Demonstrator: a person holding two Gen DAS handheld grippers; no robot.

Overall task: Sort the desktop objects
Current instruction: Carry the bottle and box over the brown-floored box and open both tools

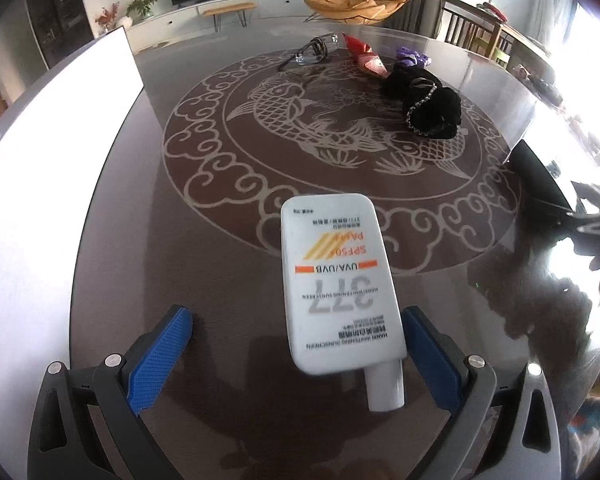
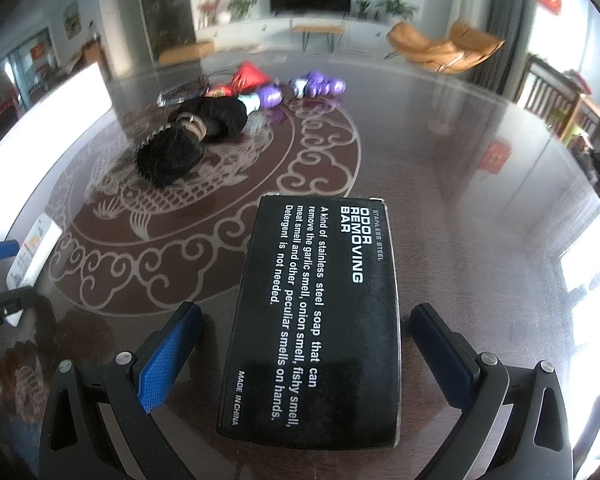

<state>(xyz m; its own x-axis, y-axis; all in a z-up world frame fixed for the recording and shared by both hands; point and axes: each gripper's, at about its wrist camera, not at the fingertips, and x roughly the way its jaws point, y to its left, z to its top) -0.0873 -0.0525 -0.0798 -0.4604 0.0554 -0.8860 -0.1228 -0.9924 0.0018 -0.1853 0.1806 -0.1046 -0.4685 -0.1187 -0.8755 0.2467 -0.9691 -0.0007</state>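
Left wrist view: left gripper (image 1: 298,354) low over the glossy dark worktop (image 1: 140,208), jaws wide. White sunscreen bottle (image 1: 336,280) lies flat between them, cap toward the camera, its lower right edge just beside the right blue pad; whether it touches is unclear. Gap on the left side. Farther off, on the fish pattern: black hair scrunchie (image 1: 424,100), red packet (image 1: 366,58), purple toy (image 1: 412,58), clear glasses (image 1: 312,52). White panel (image 1: 60,140) stands at left.

Right wrist view: right gripper (image 2: 306,350) also jaws wide, clear of contact. Black box (image 2: 320,320) marked "Odor Removing Bar" lies flat between them, gaps on both sides. Scrunchie (image 2: 188,140), red packet (image 2: 246,76) and purple toy (image 2: 316,84) cluster beyond. Sunscreen bottle (image 2: 34,252) at far left edge.
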